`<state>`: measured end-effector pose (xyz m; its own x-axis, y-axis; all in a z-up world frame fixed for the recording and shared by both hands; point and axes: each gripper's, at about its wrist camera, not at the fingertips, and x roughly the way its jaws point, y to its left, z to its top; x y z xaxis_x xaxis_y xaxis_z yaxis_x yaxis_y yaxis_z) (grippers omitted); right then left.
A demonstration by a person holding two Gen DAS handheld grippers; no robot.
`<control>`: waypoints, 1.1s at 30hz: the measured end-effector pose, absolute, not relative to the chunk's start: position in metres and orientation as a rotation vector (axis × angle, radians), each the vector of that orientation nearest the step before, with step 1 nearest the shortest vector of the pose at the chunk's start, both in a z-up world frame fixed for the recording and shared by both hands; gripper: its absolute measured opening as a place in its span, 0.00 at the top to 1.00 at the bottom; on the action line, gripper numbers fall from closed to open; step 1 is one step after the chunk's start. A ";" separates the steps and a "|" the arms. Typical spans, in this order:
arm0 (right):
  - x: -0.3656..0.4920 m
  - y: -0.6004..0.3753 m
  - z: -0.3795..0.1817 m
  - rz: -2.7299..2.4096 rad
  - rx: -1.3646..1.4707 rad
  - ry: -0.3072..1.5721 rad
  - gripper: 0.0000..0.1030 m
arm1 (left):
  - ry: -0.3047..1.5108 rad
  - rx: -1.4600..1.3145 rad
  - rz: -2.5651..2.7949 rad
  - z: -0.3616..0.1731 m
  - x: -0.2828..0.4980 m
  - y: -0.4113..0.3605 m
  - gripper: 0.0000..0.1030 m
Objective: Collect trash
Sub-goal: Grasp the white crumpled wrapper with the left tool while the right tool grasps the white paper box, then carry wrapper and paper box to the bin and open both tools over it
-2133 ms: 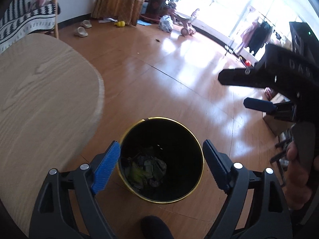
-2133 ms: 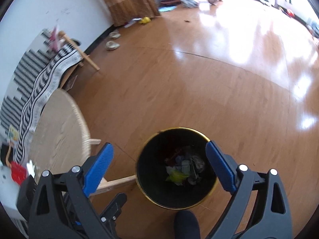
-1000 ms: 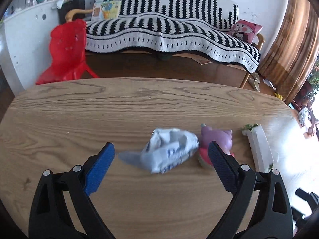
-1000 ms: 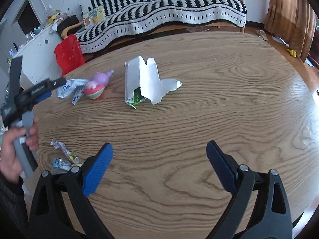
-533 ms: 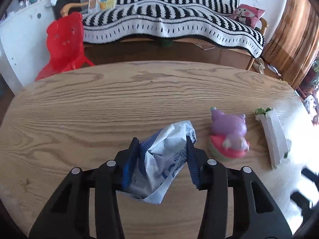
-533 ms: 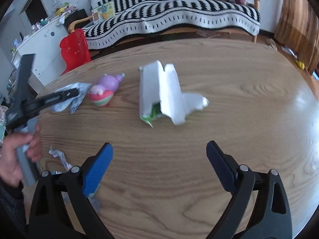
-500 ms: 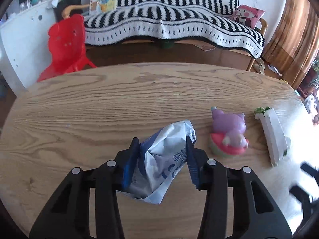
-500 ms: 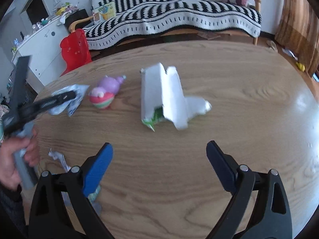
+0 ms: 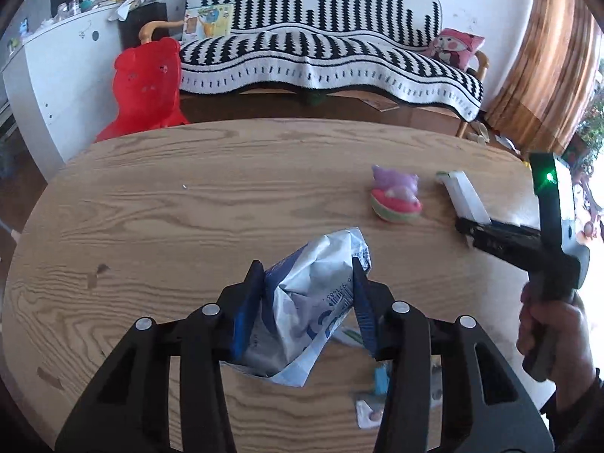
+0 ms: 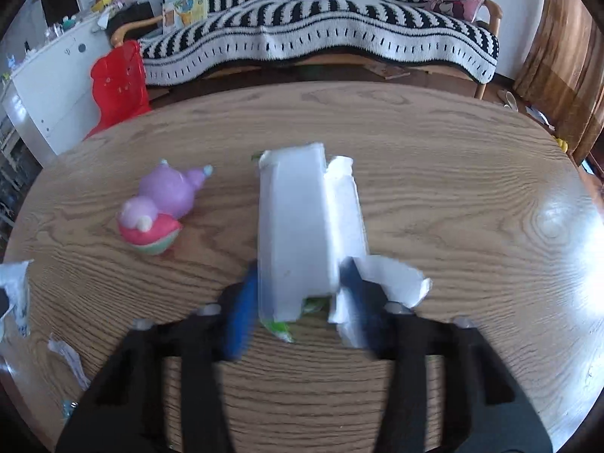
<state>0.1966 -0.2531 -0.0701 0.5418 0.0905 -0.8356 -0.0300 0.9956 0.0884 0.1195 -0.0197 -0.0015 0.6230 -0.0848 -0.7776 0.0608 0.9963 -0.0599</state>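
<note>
Both grippers have something between their blue pads. Left gripper is clamped on the crumpled silver wrapper, which sits above the near edge of the wooden table; its jaws have closed in the last moment, and the foil bulges above and below the pads. Right gripper has just been closing around the near end of the torn white carton, which lies along the middle of the table, and the pads look pressed against its sides.

To do this well, I judge I should lift both pieces straight up before swinging away, keeping the squeeze gentle on the carton, since its loose flap could tear or slip. The purple toy beside the carton is probably not trash, so I steer clear of it.

Motion blur smears my right fingers, so I cannot be sure how firmly they hold. Small scraps near the table's front edge are half hidden behind my left gripper. No bin is in sight.
</note>
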 end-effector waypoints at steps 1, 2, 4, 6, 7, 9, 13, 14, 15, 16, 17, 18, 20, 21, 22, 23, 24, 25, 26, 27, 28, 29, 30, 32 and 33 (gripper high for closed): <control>0.193 -0.251 -0.067 0.073 0.047 0.990 0.65 | 0.899 -0.029 -0.089 -0.003 0.119 -0.021 0.57; 0.188 -0.251 -0.065 0.076 0.043 0.984 0.66 | 0.903 -0.028 -0.099 -0.003 0.118 -0.024 0.57; 0.175 -0.253 -0.056 0.079 0.044 0.967 0.66 | 0.895 -0.022 -0.113 0.000 0.114 -0.031 0.57; 0.159 -0.260 -0.044 0.081 0.047 0.949 0.66 | 0.871 -0.013 -0.136 0.007 0.109 -0.043 0.57; 0.149 -0.266 -0.037 0.082 0.057 0.940 0.66 | 0.862 -0.012 -0.143 0.009 0.106 -0.046 0.56; 0.130 -0.281 -0.024 0.076 0.074 0.924 0.66 | 0.847 -0.007 -0.175 0.015 0.099 -0.062 0.56; 0.083 -0.326 -0.002 0.032 0.120 0.904 0.66 | 0.822 0.011 -0.236 0.022 0.085 -0.096 0.56; 0.072 -0.339 0.000 0.013 0.127 0.905 0.66 | 0.814 0.015 -0.269 0.025 0.079 -0.111 0.56; 0.060 -0.353 0.003 -0.012 0.132 0.906 0.66 | 0.809 0.017 -0.285 0.027 0.075 -0.120 0.56; 0.050 -0.364 0.004 -0.033 0.134 0.908 0.66 | 0.804 0.019 -0.306 0.028 0.071 -0.133 0.56; 0.032 -0.385 0.005 -0.073 0.137 0.912 0.66 | 0.797 0.020 -0.338 0.030 0.065 -0.149 0.56; 0.021 -0.398 0.005 -0.096 0.141 0.913 0.66 | 0.791 0.021 -0.366 0.030 0.060 -0.165 0.56; -0.013 -0.438 0.004 -0.167 0.161 0.918 0.66 | 0.798 0.035 -0.416 0.027 0.052 -0.197 0.56; -0.030 -0.459 0.004 -0.202 0.175 0.920 0.66 | 0.799 0.044 -0.450 0.027 0.046 -0.215 0.56; -0.050 -0.481 0.003 -0.241 0.193 0.919 0.66 | 0.791 0.058 -0.485 0.026 0.038 -0.236 0.56; -0.066 -0.498 0.001 -0.275 0.207 0.919 0.66 | 0.783 0.072 -0.506 0.024 0.031 -0.250 0.56; -0.084 -0.520 -0.002 -0.315 0.226 0.921 0.66 | 0.777 0.092 -0.535 0.022 0.023 -0.269 0.56; -0.098 -0.536 -0.004 -0.346 0.243 0.922 0.66 | 0.773 0.113 -0.579 0.018 0.013 -0.291 0.56; -0.120 -0.560 -0.009 -0.394 0.274 0.924 0.66 | 0.772 0.124 -0.606 0.016 0.007 -0.304 0.56; -0.138 -0.581 -0.014 -0.432 0.307 0.927 0.66 | 0.776 0.144 -0.641 0.011 -0.003 -0.323 0.56; -0.156 -0.601 -0.019 -0.471 0.344 0.931 0.66 | 0.781 0.160 -0.663 0.008 -0.009 -0.336 0.56; -0.171 -0.616 -0.025 -0.500 0.370 0.936 0.66 | 0.787 0.186 -0.703 0.002 -0.020 -0.359 0.56; -0.187 -0.631 -0.031 -0.530 0.394 0.942 0.66 | 0.789 0.201 -0.725 -0.002 -0.026 -0.371 0.56; -0.212 -0.654 -0.044 -0.576 0.428 0.958 0.66 | 0.790 0.241 -0.788 -0.011 -0.044 -0.406 0.56; -0.225 -0.665 -0.053 -0.593 0.448 0.973 0.66 | 0.790 0.253 -0.810 -0.014 -0.049 -0.415 0.56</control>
<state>-0.2249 -0.6655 -0.0533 0.4278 -0.2635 -0.8646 0.6477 0.7566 0.0899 -0.0489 -0.4154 -0.0141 0.4289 -0.5511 -0.7158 0.7295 0.6786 -0.0854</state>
